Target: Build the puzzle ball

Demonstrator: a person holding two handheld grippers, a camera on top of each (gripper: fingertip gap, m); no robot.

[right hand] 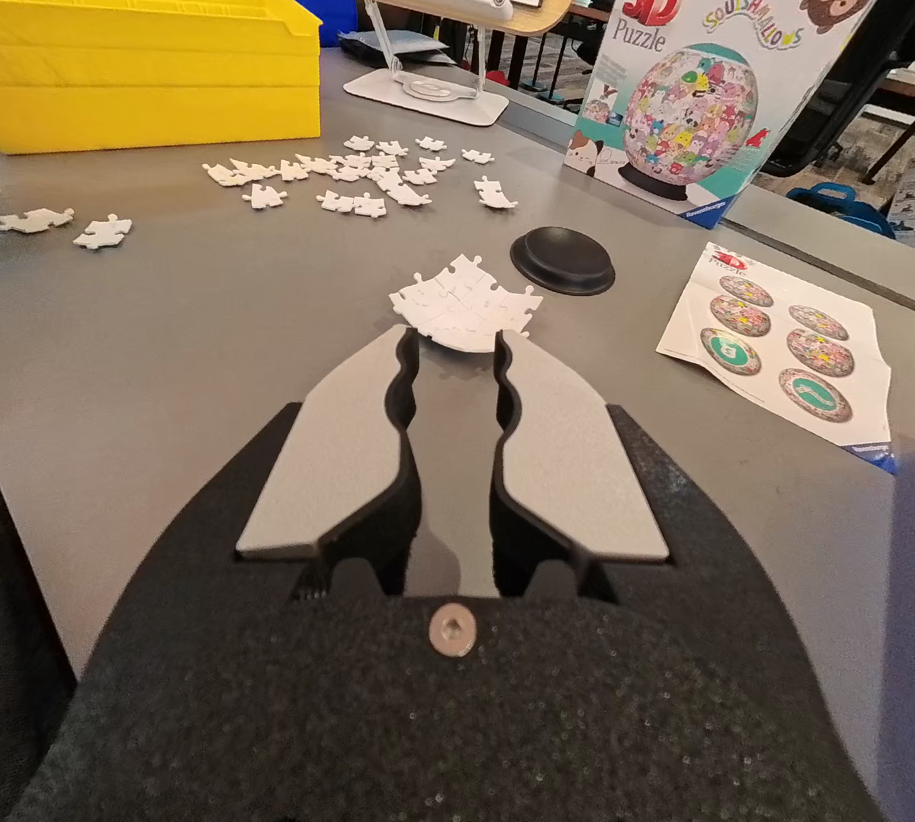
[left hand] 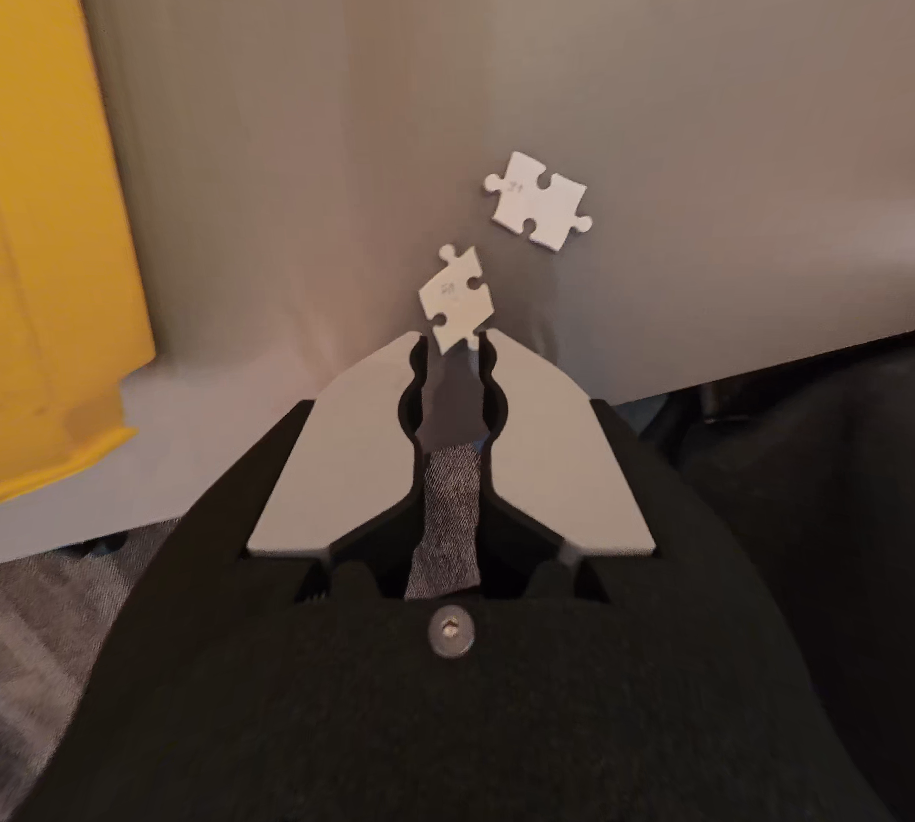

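Note:
In the left wrist view my left gripper (left hand: 454, 342) is shut on the lower corner of a white puzzle piece (left hand: 455, 298) and holds it tilted above the grey table (left hand: 643, 80), near its front edge. A white joined pair of pieces (left hand: 537, 201) lies on the table just beyond, to the right. In the right wrist view my right gripper (right hand: 455, 337) is open, its tips at either side of the near edge of a curved, bowl-shaped section of joined white pieces (right hand: 465, 303) resting on the table (right hand: 198, 327).
Several loose white pieces (right hand: 356, 174) lie scattered farther back. A black round stand (right hand: 562, 265) sits right of the section. The puzzle box (right hand: 708, 80) and an instruction sheet (right hand: 782, 347) are at the right. A yellow bin (right hand: 148, 70) (left hand: 54, 204) stands left. A document stand (right hand: 431, 90) is behind. My hands' fingertips stand some 35 cm from each other.

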